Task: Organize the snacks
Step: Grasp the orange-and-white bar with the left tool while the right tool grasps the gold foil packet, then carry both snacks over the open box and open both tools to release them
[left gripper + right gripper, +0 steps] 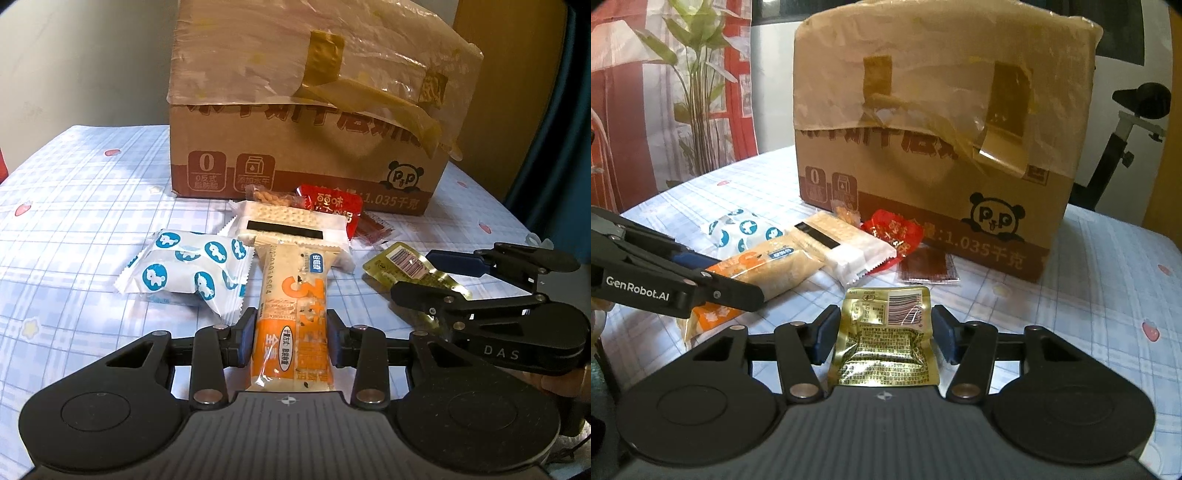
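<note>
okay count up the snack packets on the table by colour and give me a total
Orange and cream cracker bar: 1
White and blue packet: 1
White cracker pack: 1
Red packet: 1
Gold pouch: 1
Dark red flat packet: 1
Small clear packet: 1
Total: 7

All snacks lie on the table before the cardboard box. Nearest the box: twist packet and sauce sachet. Cracker pack lies before these; pony-print pack is leftmost, foil pouch rightmost.

A checked tablecloth with small strawberry prints covers the table. Beyond its far left edge stand a leafy plant and a red patterned curtain. Past the far right corner is a black exercise machine.
</note>
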Demonstrator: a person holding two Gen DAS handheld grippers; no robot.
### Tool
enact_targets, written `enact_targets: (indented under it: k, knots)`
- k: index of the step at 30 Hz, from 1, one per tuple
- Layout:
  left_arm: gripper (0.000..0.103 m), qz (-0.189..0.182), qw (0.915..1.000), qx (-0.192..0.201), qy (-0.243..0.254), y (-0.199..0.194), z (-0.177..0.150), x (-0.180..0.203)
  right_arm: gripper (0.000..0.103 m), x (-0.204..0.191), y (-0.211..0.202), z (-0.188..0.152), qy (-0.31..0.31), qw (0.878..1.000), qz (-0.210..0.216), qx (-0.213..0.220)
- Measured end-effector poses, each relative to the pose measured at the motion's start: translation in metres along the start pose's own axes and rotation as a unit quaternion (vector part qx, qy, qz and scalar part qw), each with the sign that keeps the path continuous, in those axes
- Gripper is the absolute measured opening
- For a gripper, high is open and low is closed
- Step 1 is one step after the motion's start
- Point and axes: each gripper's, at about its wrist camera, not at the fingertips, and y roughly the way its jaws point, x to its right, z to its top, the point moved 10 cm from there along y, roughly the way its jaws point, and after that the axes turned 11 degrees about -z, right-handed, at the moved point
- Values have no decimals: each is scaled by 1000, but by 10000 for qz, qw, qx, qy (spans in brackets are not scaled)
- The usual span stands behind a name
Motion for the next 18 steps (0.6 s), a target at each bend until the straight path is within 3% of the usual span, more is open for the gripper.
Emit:
enact_targets:
  k: [9,18]
  knots:
    - [39,-178,9996,138,160,-9,5,12,57,3,-8,4,144,9998,60,144]
    - [39,-294,9970,633,340,-37,39,21,57,14,-46,44,405,9960,139,784]
